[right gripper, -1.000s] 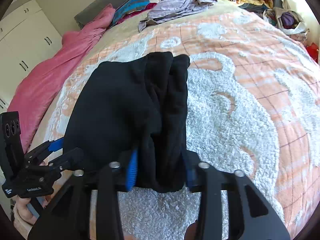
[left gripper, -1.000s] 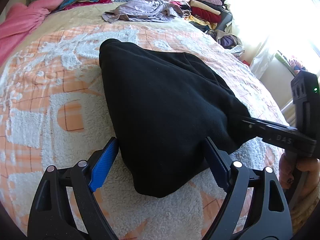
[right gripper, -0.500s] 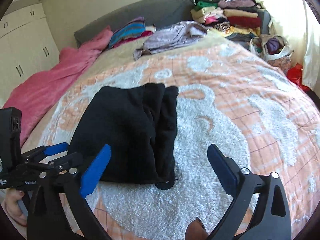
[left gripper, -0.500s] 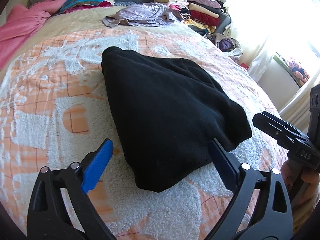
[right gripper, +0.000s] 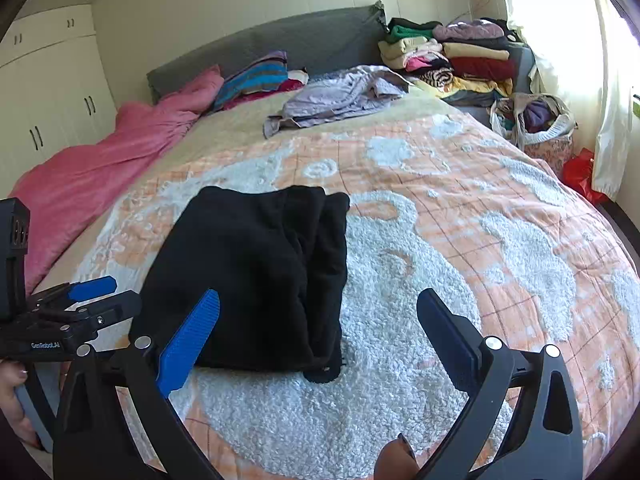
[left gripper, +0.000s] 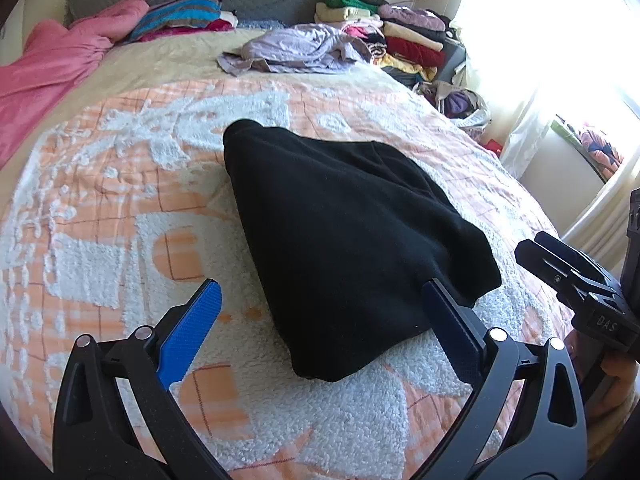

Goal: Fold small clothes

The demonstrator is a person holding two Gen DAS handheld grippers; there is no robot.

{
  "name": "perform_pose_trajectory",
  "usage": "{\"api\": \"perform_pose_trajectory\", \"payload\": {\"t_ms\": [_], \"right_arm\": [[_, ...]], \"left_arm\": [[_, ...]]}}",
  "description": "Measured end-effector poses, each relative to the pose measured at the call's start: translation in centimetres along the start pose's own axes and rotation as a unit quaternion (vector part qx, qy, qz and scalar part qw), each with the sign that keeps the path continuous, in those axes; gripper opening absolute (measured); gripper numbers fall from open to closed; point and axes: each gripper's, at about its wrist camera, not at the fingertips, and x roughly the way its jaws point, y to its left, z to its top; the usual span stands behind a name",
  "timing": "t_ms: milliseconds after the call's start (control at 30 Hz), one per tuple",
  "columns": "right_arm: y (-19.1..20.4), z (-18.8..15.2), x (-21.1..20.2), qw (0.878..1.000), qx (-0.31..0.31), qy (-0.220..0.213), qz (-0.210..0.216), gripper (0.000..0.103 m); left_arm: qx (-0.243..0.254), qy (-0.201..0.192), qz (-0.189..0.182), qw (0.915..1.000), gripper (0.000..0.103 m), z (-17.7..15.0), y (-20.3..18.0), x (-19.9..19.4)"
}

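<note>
bedspread (right gripper: 460, 216) holds folded black garment (right gripper: 256, 276) (lilac clothes (right gripper: 340, 96) beyond).

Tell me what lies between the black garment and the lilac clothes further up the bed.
Only bedcover: the black garment and the lilac clothes are separated by the orange-and-white blanket, then plain beige cover. The right wrist view shows it best.

— What lies around the orange-and-white bedspread (right gripper: 460, 216)?

— At its far end a grey headboard (right gripper: 304, 46). Against it, on the left, a pink duvet (right gripper: 104, 160) and a striped pillow (right gripper: 256, 78).

— And nearer the middle?

— A crumpled lilac garment (right gripper: 340, 94), just past the bedspread's far edge.

— To the right?

— A stack of folded clothes (right gripper: 460, 54) by the headboard's right end, then a bag of laundry (right gripper: 532, 120) beside the bedspread. White wardrobes (right gripper: 48, 80) stand far left.
</note>
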Motion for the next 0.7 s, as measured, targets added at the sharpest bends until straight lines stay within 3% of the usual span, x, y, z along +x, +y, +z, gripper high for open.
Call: {"api": "perform_pose_trajectory", "payload": {"t_ms": [400,700], "right_arm": [[1.5,-2.0,-2.5,0.998,-0.036,-0.034,-0.027,0.098],[3.2,-3.6,-5.8,0.992,-0.054,-0.113,-0.034,0.098]], "left_arm": [[0.014,-0.036,0.009,0.9992,0.094,-0.4,-0.6,-2.5],[0.024,-0.07,0.007,0.9972,0.093,-1.8,-0.7,-5.2]]}}
